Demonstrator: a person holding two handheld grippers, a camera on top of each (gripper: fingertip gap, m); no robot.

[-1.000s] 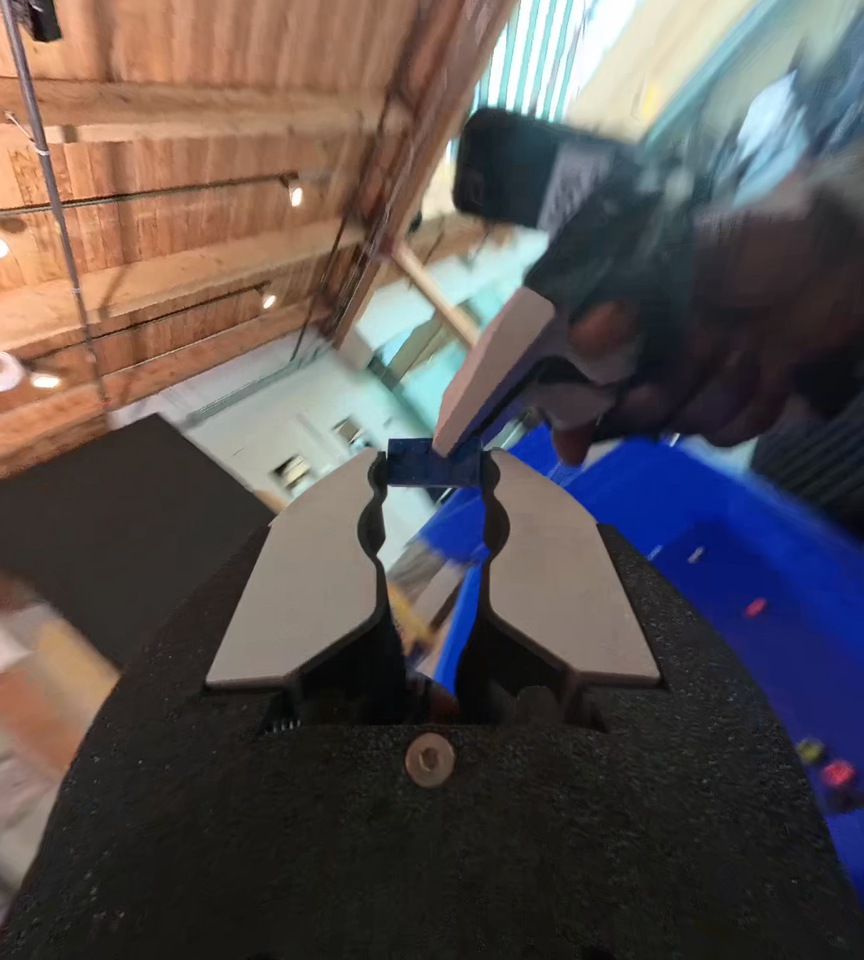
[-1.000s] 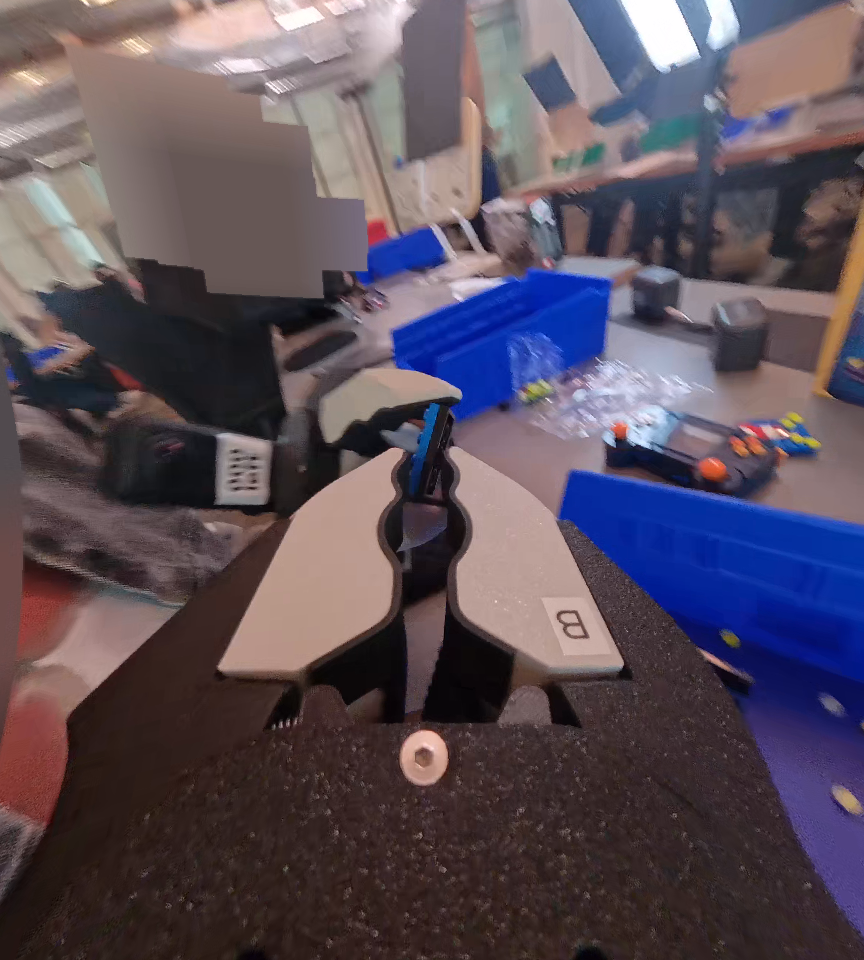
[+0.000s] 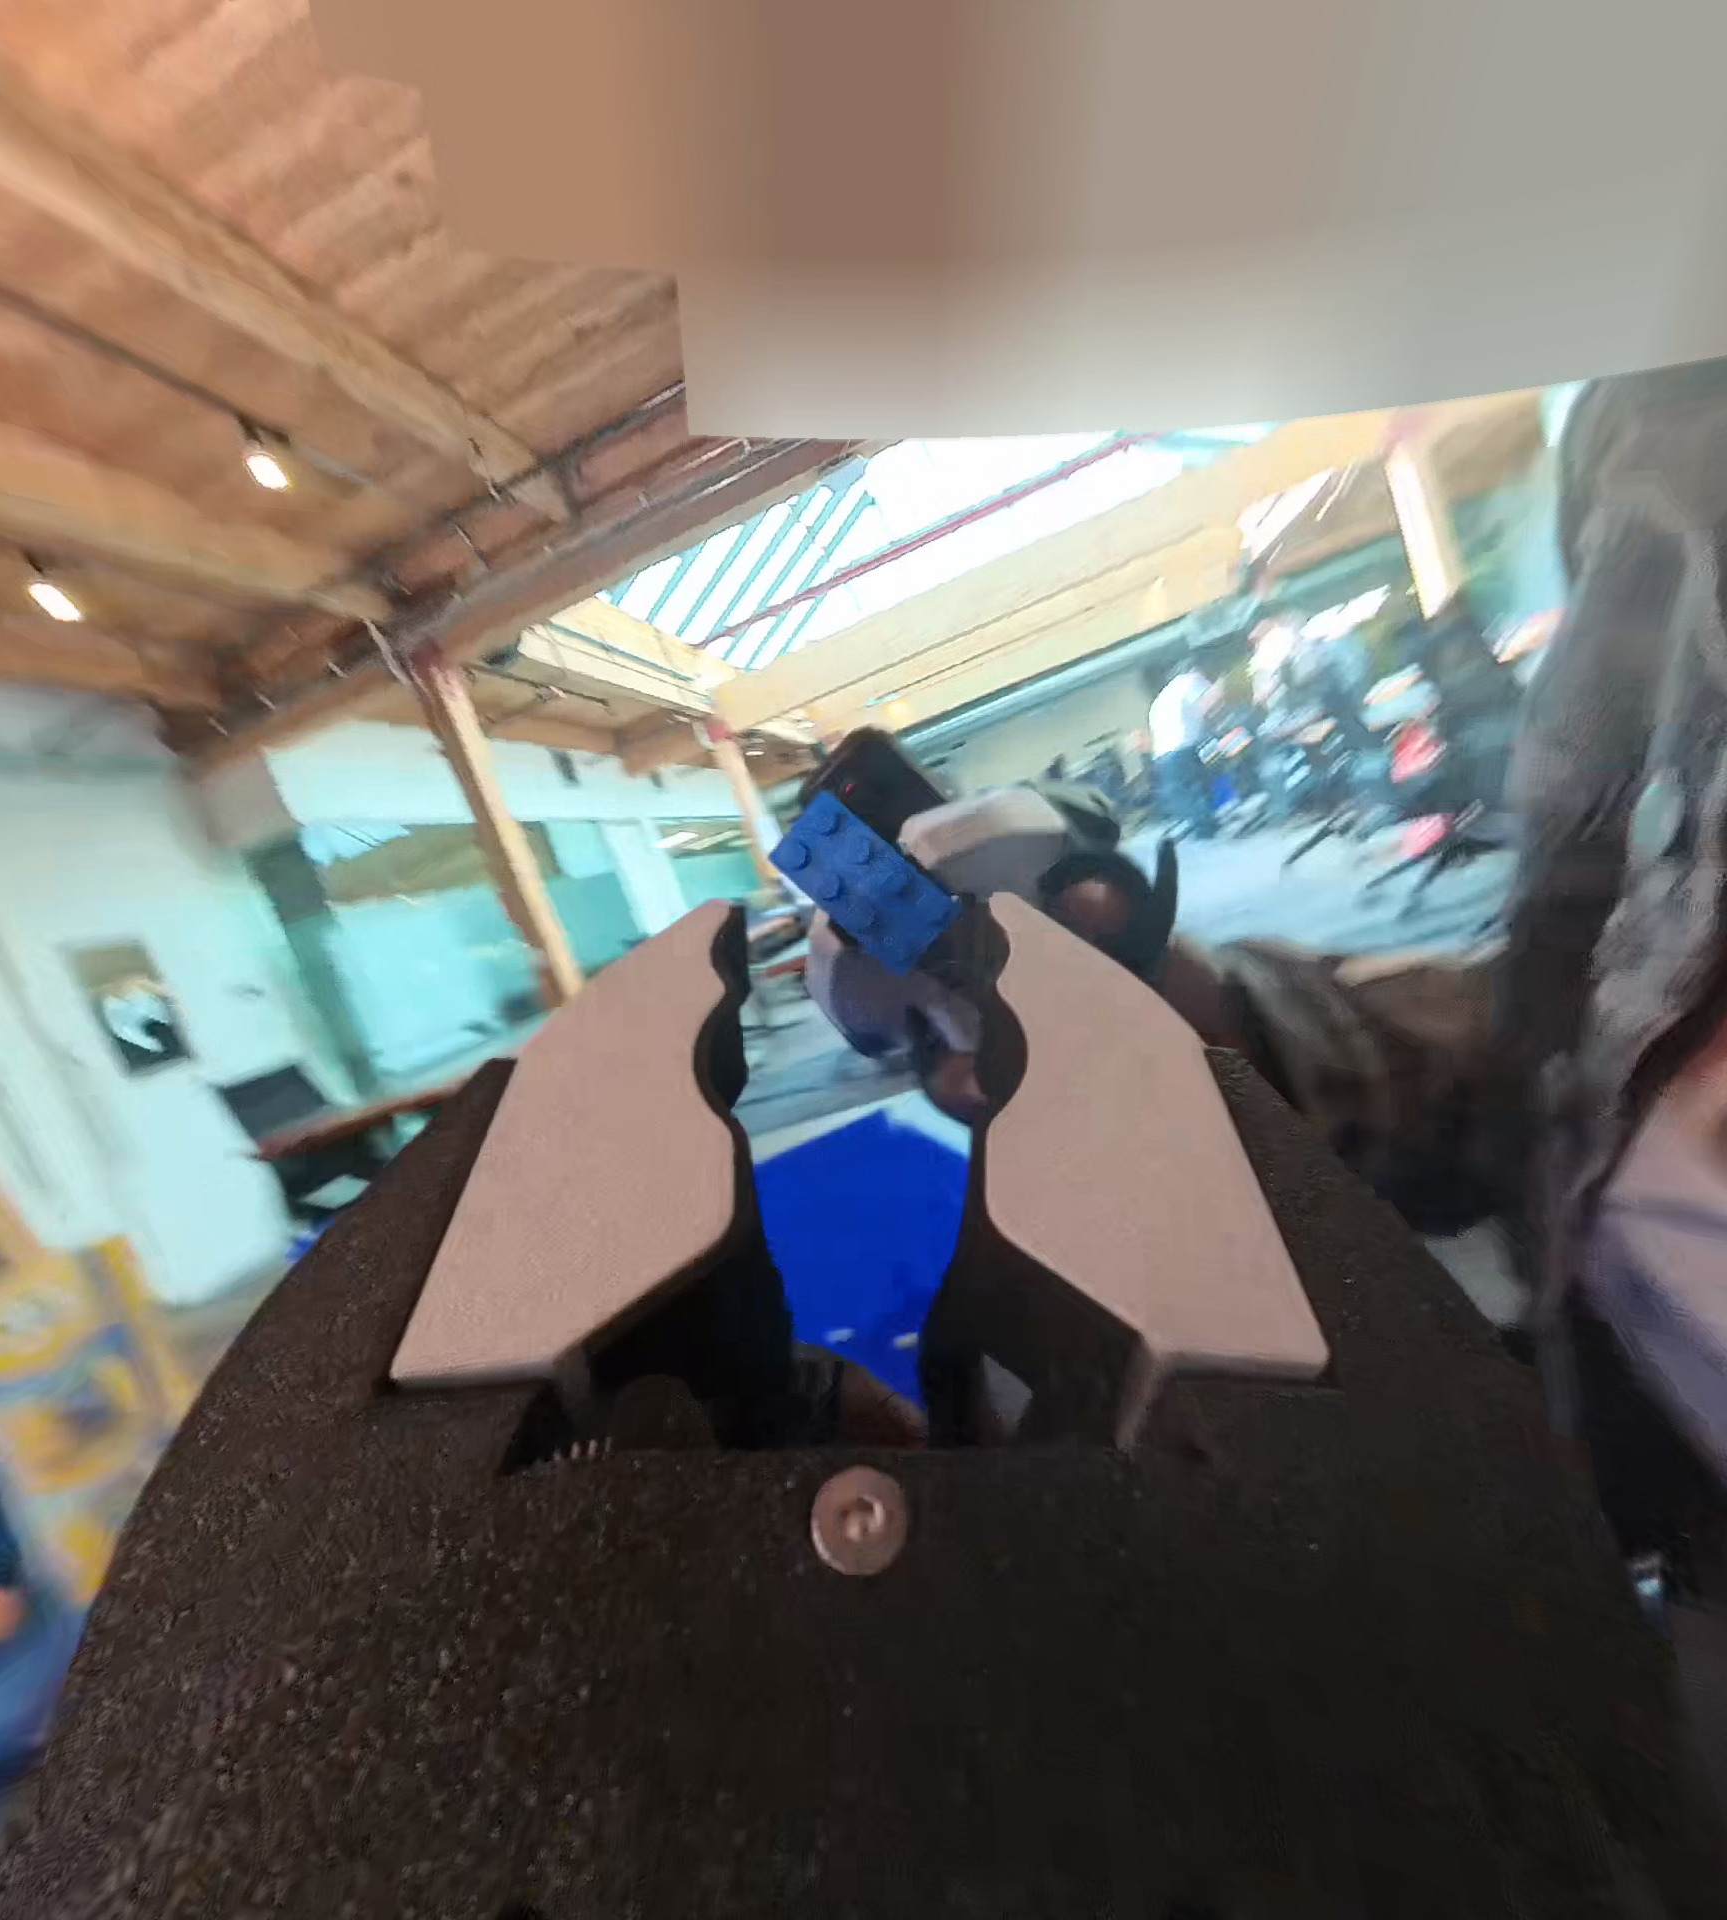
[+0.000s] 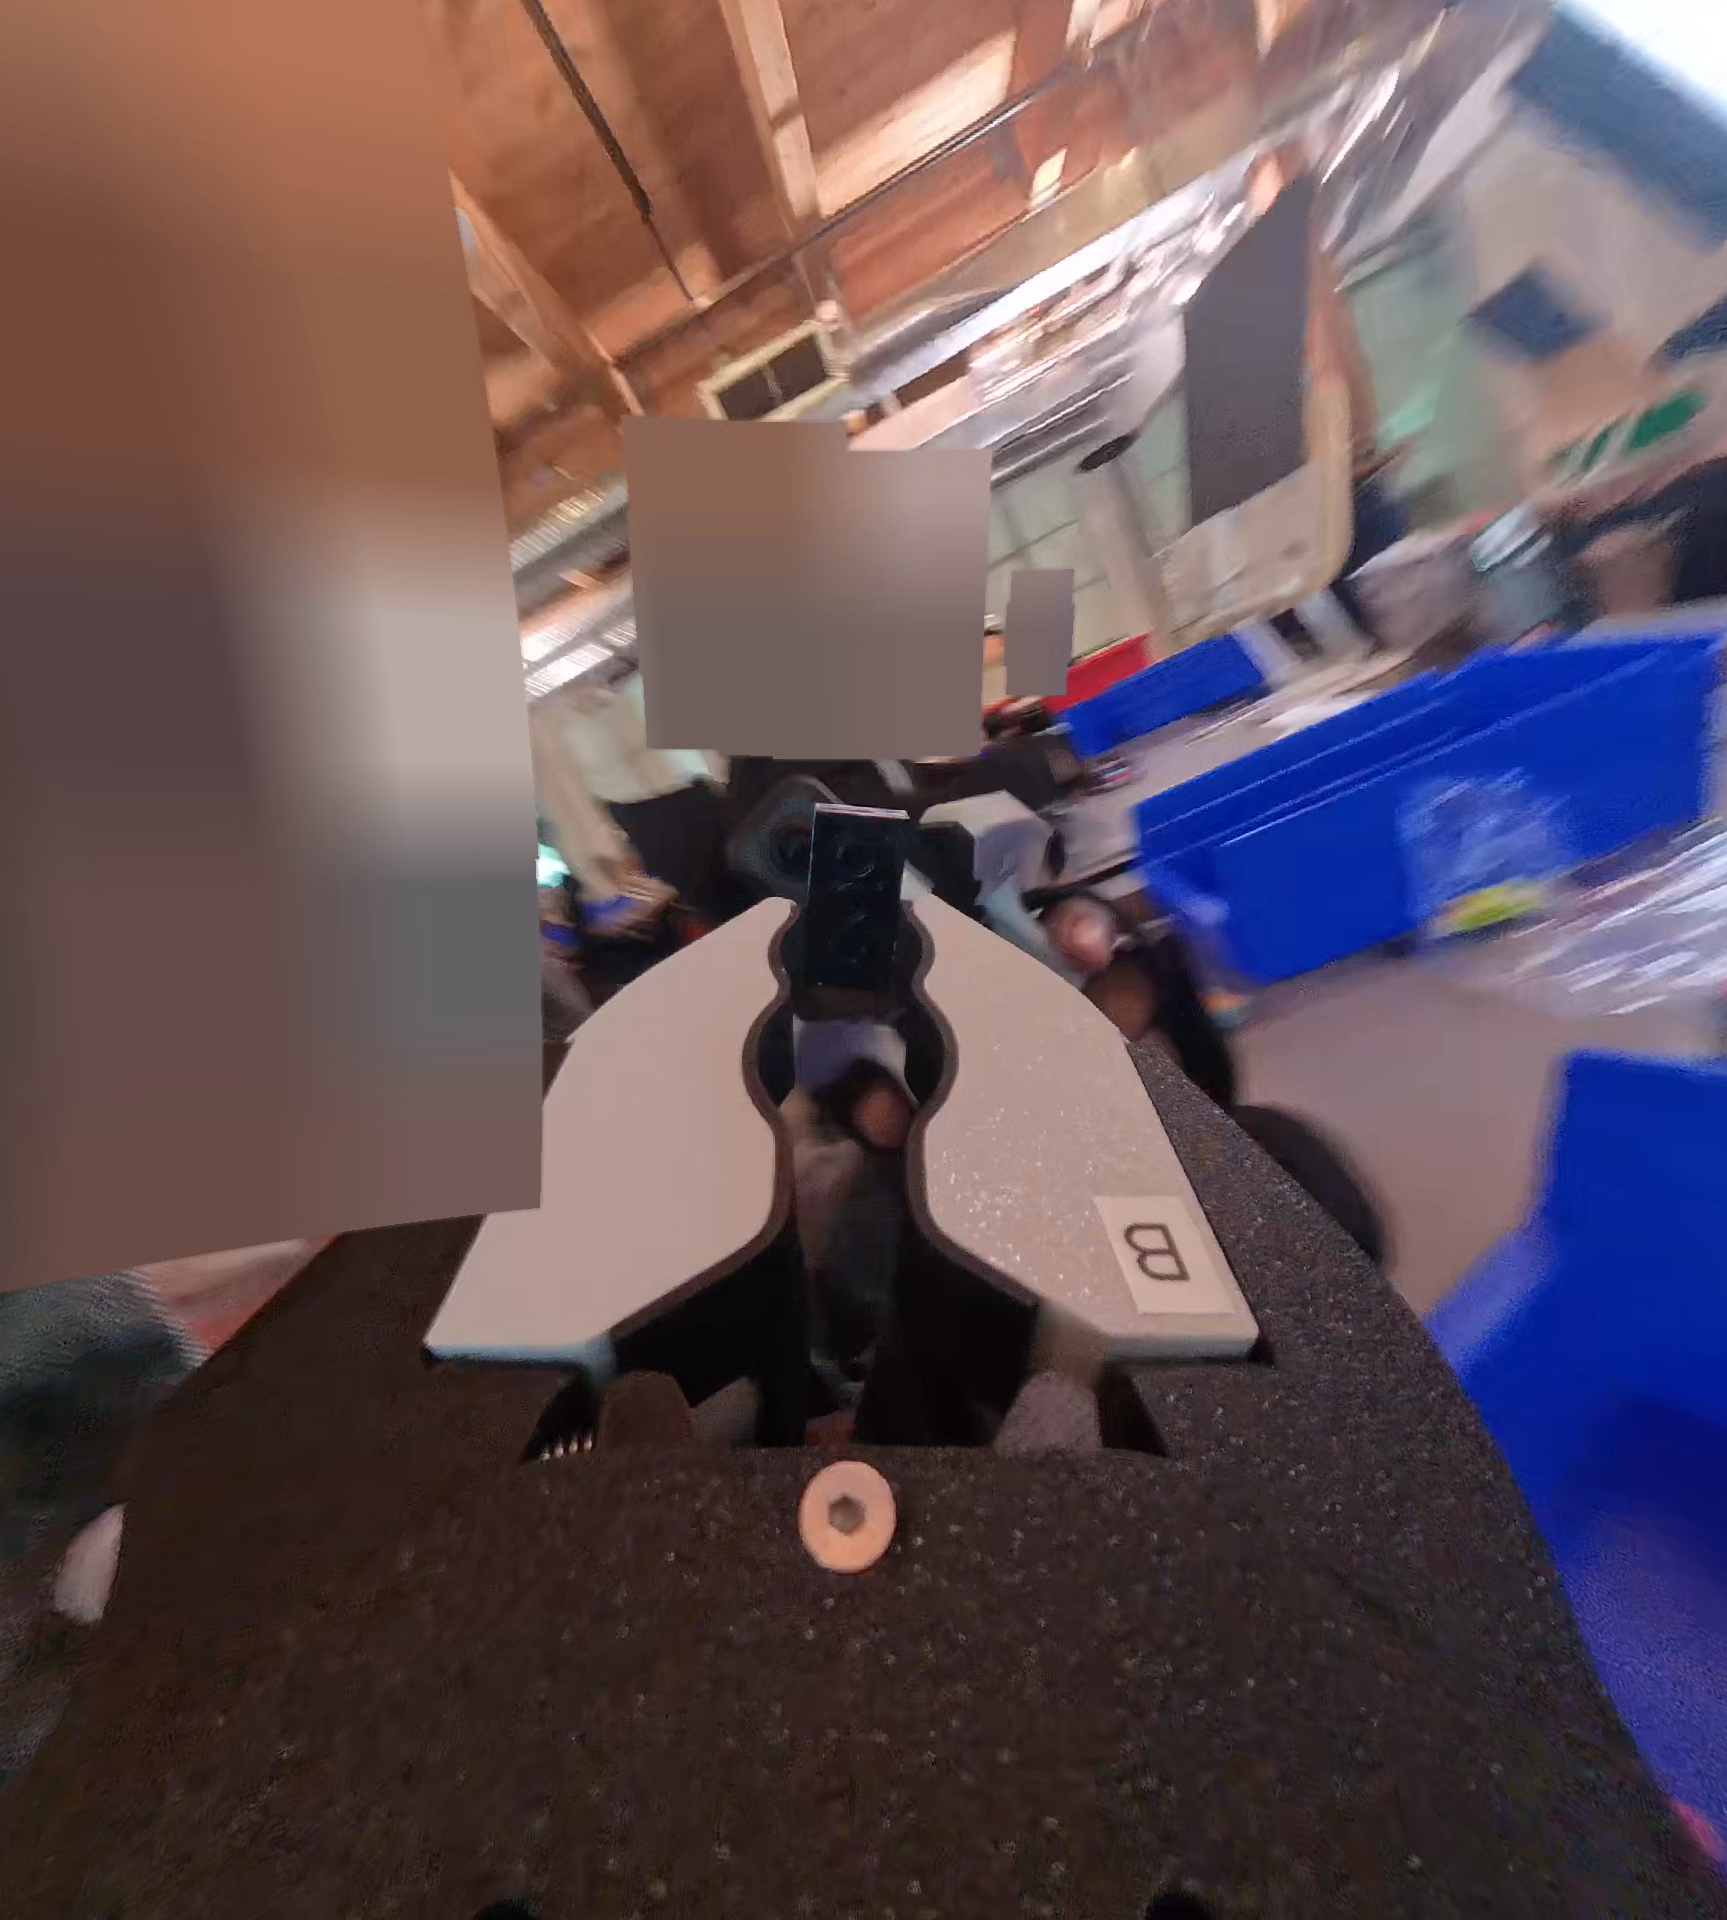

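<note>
In the left wrist view my left gripper (image 3: 864, 920) is open, its grey fingers (image 3: 610, 1143) spread wide. A blue studded brick (image 3: 864, 894) hangs tilted just beyond its tips, pinched by my right gripper's fingers (image 3: 989, 831), which come in from the far side. In the right wrist view my right gripper (image 4: 851, 920) is shut on that brick (image 4: 854, 894), which looks dark from its hollow underside and sticks up past the tips. The left gripper's black body (image 4: 776, 852) shows close behind the brick. Both grippers are raised in the air.
A blue bin (image 3: 859, 1195) lies below, seen through the left gripper's gap. More blue bins (image 4: 1410, 831) (image 4: 1669, 1299) stand on a grey table at right. A person's torso (image 3: 1669, 935) is close on the right. A colourful box (image 3: 7, 1403) stands at left. My left and right fingertips are right by each other.
My left gripper has let go of the blue brick and opened. The right gripper now holds it alone. Both views have swung and the brick has turned.
</note>
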